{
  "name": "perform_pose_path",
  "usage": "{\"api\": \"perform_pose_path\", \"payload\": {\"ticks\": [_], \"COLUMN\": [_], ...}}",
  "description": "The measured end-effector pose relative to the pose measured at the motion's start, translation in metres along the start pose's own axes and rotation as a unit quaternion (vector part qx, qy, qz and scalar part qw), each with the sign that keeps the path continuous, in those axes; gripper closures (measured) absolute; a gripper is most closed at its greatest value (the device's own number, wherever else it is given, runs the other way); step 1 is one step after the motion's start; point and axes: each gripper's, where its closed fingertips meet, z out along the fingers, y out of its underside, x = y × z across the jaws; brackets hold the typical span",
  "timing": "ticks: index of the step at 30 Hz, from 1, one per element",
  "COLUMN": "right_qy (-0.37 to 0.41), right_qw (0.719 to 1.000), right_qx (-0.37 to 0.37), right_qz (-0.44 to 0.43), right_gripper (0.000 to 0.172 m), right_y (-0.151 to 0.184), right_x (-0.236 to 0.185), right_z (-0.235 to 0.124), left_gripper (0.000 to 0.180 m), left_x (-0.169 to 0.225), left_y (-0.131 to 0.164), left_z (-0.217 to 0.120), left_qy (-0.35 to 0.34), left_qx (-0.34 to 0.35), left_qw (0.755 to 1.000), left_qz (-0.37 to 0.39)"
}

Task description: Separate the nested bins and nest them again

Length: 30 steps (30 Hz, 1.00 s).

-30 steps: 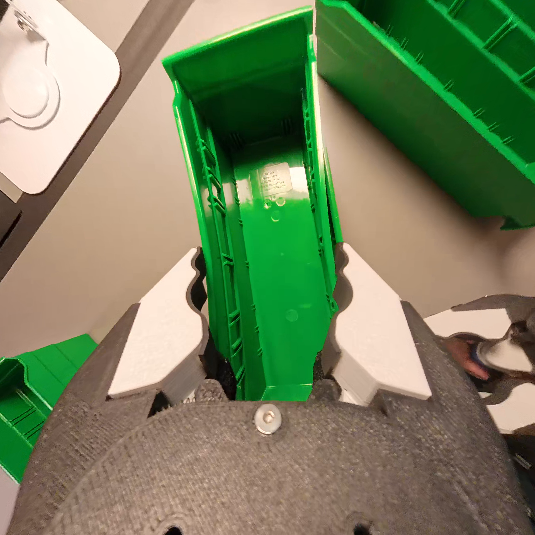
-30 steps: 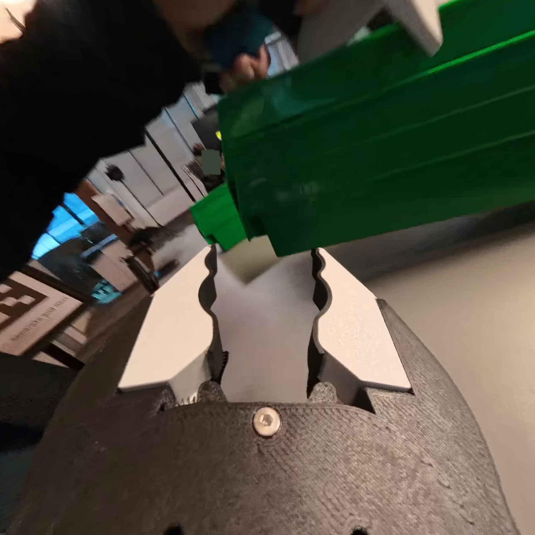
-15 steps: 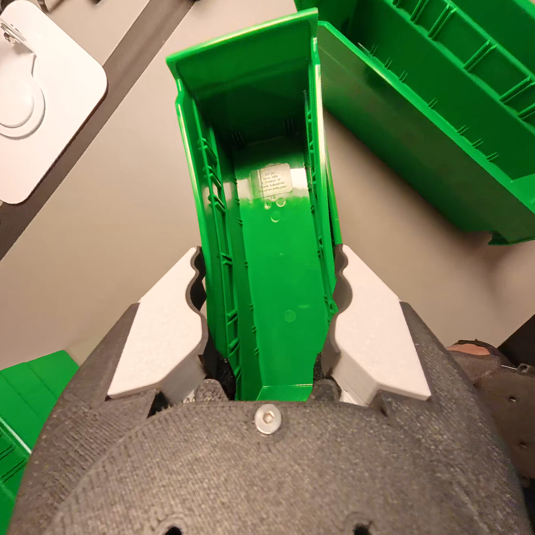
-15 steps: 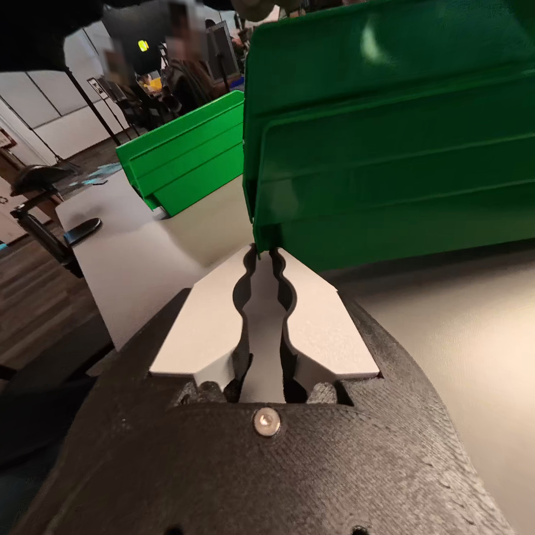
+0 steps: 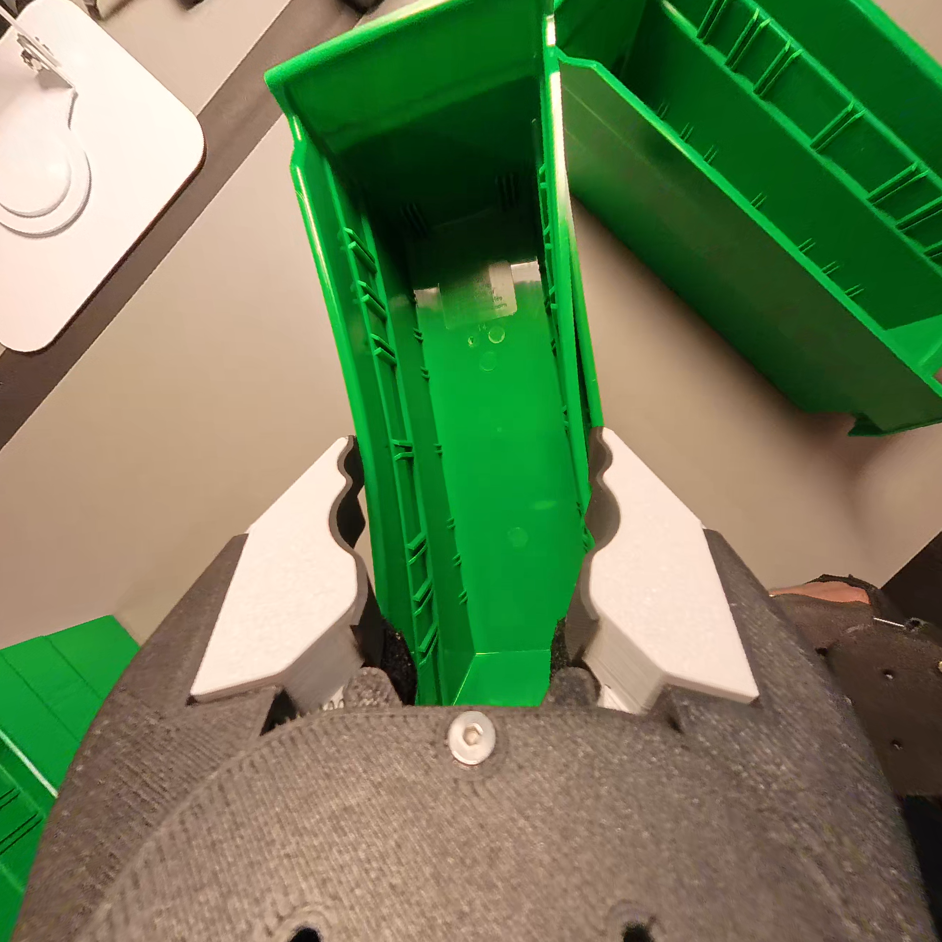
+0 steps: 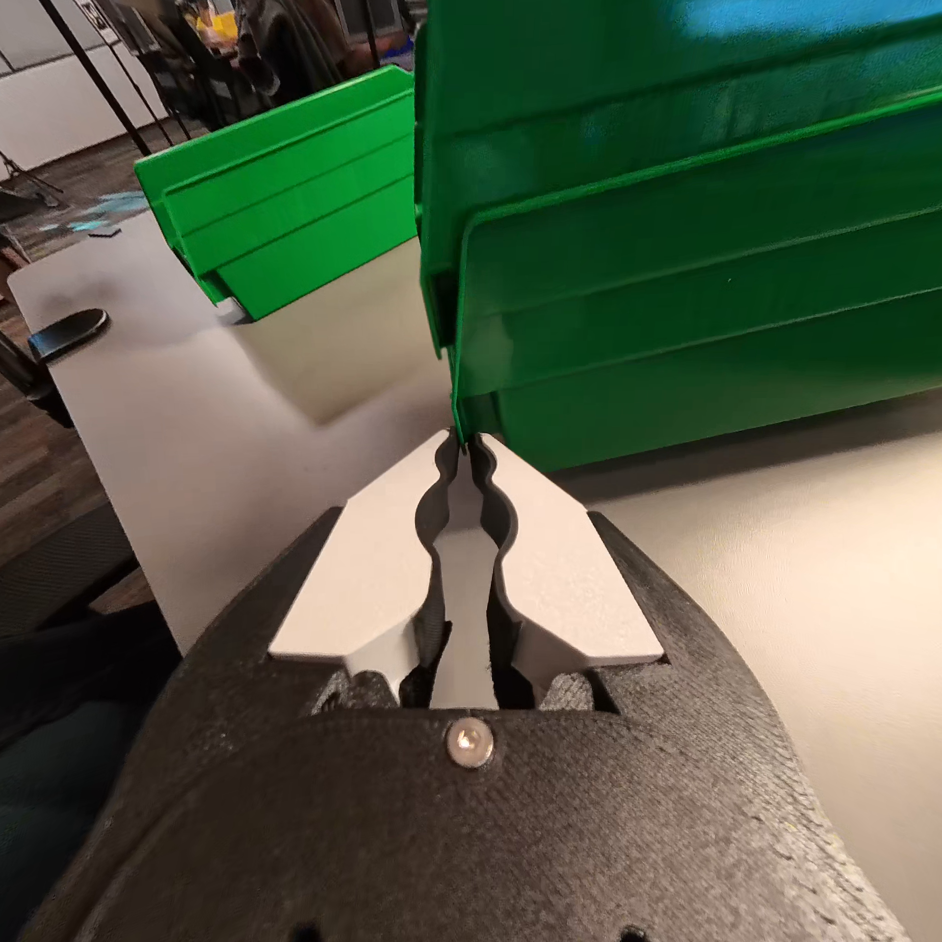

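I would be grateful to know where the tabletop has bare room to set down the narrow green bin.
Bare beige tabletop lies left of the held narrow green plastic bin, bordered by the white pad and another green bin. To its right it is crowded: the large green ribbed bin sits close.

I count three green bins in left wrist view: narrow bin (image 5: pixel 484 459) between my fingers, wide ribbed bin (image 5: pixel 764 204) at right, third bin (image 5: pixel 46 713) at lower left. One white plate (image 5: pixel 76 168). One worktop (image 5: pixel 178 408).
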Motion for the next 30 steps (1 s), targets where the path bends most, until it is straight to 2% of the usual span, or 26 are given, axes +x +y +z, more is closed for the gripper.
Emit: {"api": "perform_pose_path", "payload": {"ticks": [10,20,25,30], "right_qy": [0.006,0.004,0.004,0.015], "right_qw": [0.999,0.997,0.996,0.995], "right_qx": [-0.044,-0.06,-0.073,-0.087], "right_qz": [0.024,0.042,0.048,0.045], "right_gripper": [0.167,0.166,0.166,0.166], "right_y": [0.016,0.028,0.034,0.043], "right_x": [0.01,0.017,0.023,0.032], "right_z": [-0.006,-0.022,-0.031,-0.042], "left_gripper": [0.091,0.09,0.089,0.088], "left_x": [-0.011,-0.03,-0.069,-0.101], "left_y": [-0.022,-0.021,0.006,0.058], "left_z": [-0.028,-0.08,-0.088,-0.065], "left_qy": [0.003,0.048,-0.008,-0.036], "left_qx": [0.047,0.093,0.089,0.065], "left_qw": [0.999,0.993,0.993,0.991], "left_qz": [-0.009,-0.061,-0.071,-0.111]}}
